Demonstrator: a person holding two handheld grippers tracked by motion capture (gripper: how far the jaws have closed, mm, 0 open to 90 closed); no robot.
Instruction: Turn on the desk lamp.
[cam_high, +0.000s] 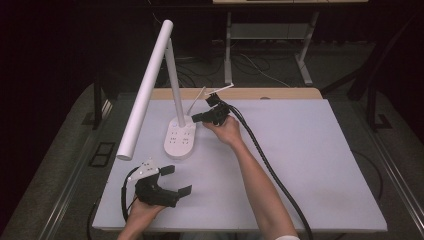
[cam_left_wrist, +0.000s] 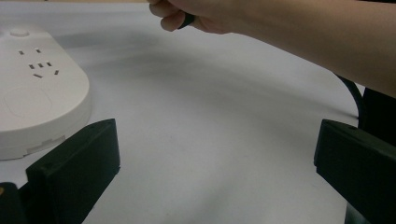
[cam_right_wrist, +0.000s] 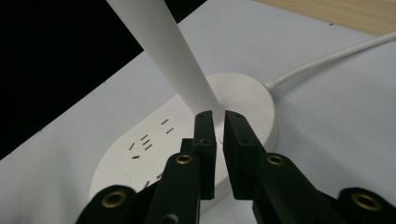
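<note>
Two hand-held grippers at a white table (cam_high: 310, 165), one white desk lamp (cam_high: 167, 75) w/ a power-strip base (cam_high: 180, 142) between them. Right gripper (cam_right_wrist: 215, 122) is down at the back end of the base, jaws nearly pressed together w/ a thin gap, tips right at the foot of the lamp's upright stem (cam_right_wrist: 187, 70). It looks poised over the round button area there; whether the tips touch the base can't be told. Nothing pinched between them. Left gripper (cam_high: 175, 180) rests near the table's front-left, jaws spread wide & empty, just short of the base's near end (cam_left_wrist: 37, 93).

Likely step: pressing the lamp's switch. To do it well, keep jaws together as one blunt tip, push straight down on the button, not on the stem, & go light so the base doesn't slide or tip. Left gripper is close enough to steady the base if it shifts.

Containers: none on the table; the base's sockets (cam_right_wrist: 142, 142) are all empty, its white cord (cam_right_wrist: 336, 56) running off toward the far edge.
</note>
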